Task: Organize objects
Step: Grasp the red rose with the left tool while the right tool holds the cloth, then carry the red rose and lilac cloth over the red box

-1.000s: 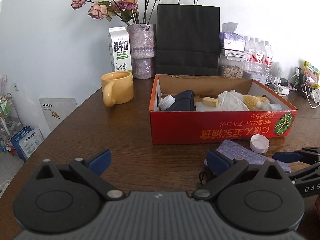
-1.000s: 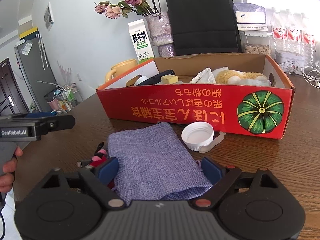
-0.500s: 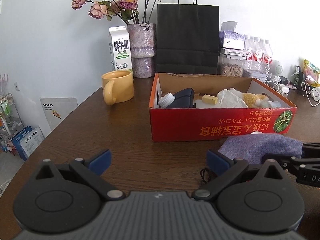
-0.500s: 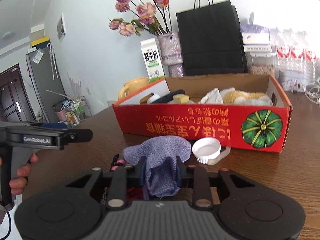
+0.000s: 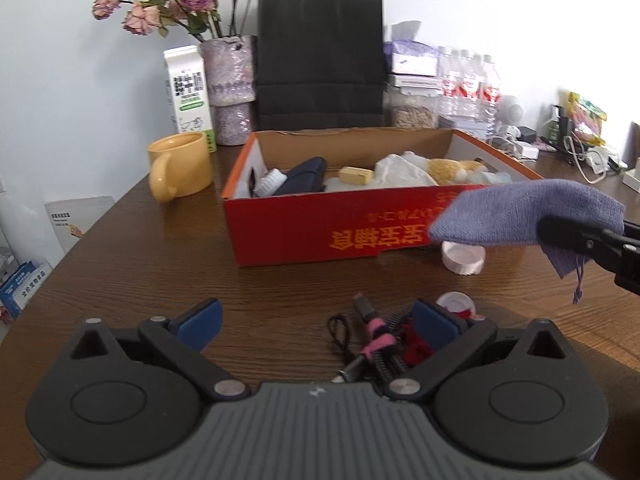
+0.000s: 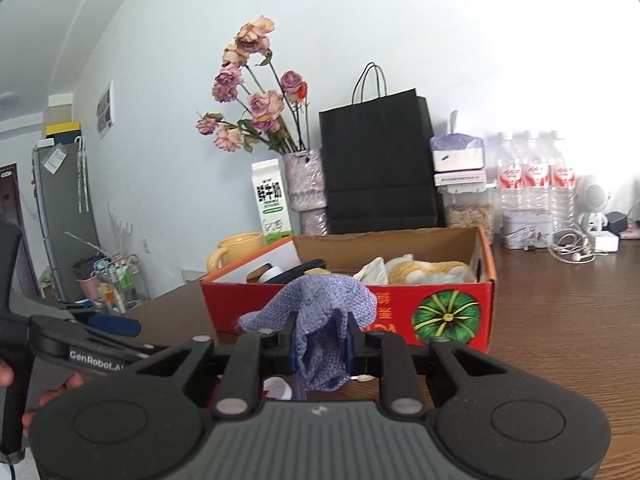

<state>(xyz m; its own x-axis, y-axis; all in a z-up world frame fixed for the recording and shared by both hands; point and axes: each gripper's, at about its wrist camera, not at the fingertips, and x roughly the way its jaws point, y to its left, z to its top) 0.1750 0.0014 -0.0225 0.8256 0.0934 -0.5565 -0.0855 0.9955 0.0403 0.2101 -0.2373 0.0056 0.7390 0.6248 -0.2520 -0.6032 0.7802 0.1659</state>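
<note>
A purple woven cloth [image 6: 328,300] hangs bunched between the pads of my right gripper [image 6: 320,344], whose jaws are closing on it. The cloth [image 5: 520,216] is lifted off the table in front of the red cardboard box [image 5: 320,232], about level with its rim. The box [image 6: 452,316] holds a plush toy, a white bag, a dark case and other small things. My left gripper [image 5: 316,318] is open low over the table. A cable with a pink tie and a brush [image 5: 376,344] lie by its right finger. A white lid [image 5: 463,258] rests by the box front.
A yellow mug [image 5: 182,166], a milk carton [image 5: 188,92], a vase of dried roses [image 5: 230,88] and a black paper bag [image 5: 320,60] stand behind and left of the box. Water bottles [image 5: 468,84] and tangled cables [image 5: 592,160] crowd the back right.
My right gripper shut on the purple cloth and lifted it off the table, uncovering the small items beneath. The left gripper shifted a little toward those items.
</note>
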